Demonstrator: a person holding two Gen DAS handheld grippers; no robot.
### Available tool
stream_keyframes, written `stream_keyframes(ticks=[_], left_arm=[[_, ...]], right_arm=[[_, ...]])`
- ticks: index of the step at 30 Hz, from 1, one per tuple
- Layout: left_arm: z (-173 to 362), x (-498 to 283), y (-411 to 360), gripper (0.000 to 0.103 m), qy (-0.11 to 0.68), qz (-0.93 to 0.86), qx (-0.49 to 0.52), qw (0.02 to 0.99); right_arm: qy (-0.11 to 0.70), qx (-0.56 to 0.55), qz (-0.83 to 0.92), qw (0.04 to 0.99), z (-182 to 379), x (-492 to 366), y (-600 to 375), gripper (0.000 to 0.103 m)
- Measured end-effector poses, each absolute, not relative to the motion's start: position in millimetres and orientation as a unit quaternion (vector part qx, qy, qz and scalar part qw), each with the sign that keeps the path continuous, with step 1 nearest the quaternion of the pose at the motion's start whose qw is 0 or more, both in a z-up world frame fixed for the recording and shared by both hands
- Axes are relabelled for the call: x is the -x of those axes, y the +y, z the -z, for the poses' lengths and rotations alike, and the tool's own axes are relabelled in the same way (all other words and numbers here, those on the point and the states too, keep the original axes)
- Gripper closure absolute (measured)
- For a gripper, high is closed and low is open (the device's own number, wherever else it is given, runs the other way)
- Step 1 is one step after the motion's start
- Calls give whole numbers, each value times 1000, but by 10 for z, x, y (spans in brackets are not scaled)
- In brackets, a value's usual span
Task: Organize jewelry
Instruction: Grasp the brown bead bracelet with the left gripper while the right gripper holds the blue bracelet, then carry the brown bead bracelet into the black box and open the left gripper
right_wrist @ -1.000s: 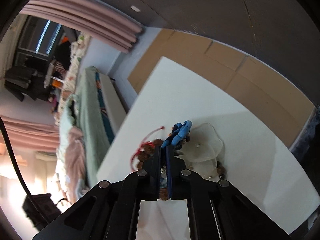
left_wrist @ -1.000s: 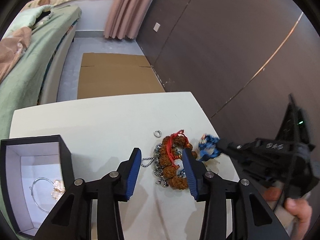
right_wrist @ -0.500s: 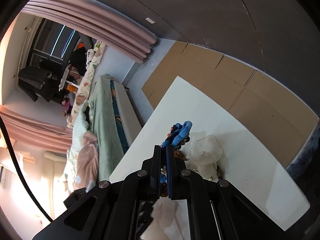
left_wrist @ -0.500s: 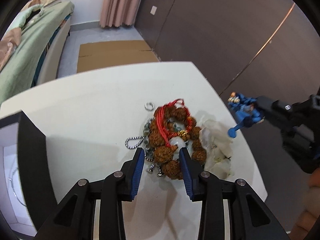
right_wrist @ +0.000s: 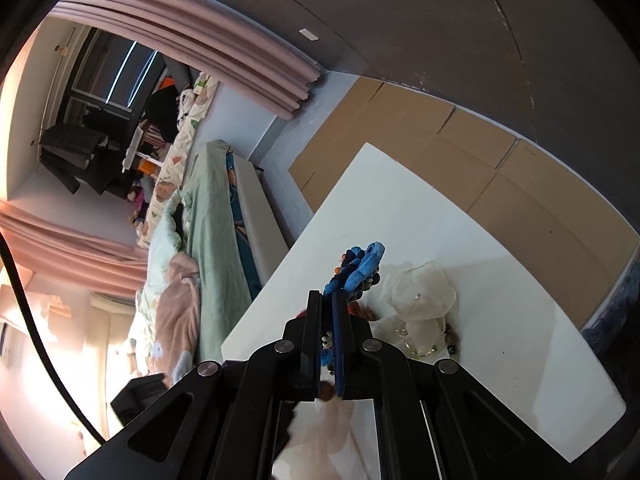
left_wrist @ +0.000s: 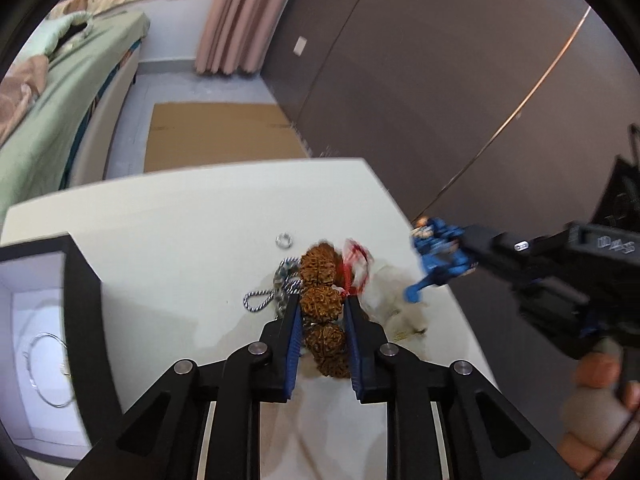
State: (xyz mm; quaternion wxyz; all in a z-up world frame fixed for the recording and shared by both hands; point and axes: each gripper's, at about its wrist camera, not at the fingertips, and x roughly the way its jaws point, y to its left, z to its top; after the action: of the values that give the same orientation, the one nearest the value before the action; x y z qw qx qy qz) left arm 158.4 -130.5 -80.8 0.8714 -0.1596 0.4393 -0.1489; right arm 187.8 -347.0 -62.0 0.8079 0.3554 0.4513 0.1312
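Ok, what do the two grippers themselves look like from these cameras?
Both are black frames with silver pivot screws and blue pads on two flat fingers. The left gripper shows this close up. The right gripper is the same; its side bears raised lettering, too blurred to read, and a bare hand holds its grip.

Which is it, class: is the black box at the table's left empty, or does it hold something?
Not empty. The lidless box holds a thin silver bangle on its white floor.
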Motion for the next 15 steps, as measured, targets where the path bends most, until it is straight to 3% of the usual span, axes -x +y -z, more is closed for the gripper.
stream_keyframes(ticks=[15], left_arm=[[324,-1231,-849,82,388,170,194,885]], right_arm=[[422,-339,-183,821,463,-1718,-3215,96]])
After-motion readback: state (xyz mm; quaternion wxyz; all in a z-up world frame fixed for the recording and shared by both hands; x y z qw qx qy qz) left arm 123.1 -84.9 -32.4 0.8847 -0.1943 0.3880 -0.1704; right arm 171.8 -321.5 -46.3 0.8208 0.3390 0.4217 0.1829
